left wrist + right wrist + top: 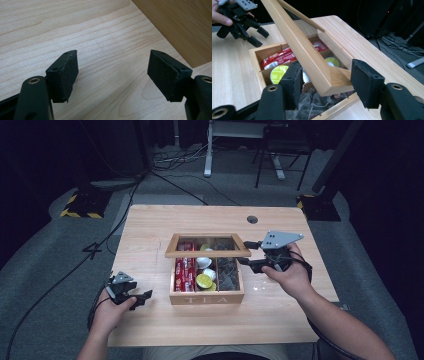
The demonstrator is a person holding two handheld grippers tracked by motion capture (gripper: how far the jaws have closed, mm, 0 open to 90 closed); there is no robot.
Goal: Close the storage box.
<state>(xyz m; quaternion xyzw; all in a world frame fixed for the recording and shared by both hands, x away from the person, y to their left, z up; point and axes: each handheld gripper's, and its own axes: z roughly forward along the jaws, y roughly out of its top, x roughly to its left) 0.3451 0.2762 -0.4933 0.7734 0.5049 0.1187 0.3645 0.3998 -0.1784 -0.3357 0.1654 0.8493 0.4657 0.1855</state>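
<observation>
Looking over the bench [150, 320], I see the tea box [206, 297] at its middle, lid [312, 62] raised and tilted. My right gripper [325, 82] sits at the box's right side, jaws spread astride the lid's corner without pressing it. My left gripper [112, 72] rests left of the box, jaws spread on nothing.

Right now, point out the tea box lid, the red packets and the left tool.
tea box lid [312, 63], right gripper view, on the wooden front rail of the raised lid.
red packets [184, 272], high view, on the stack in the box's left compartment.
left tool [141, 300], high view, between its two tips.
</observation>
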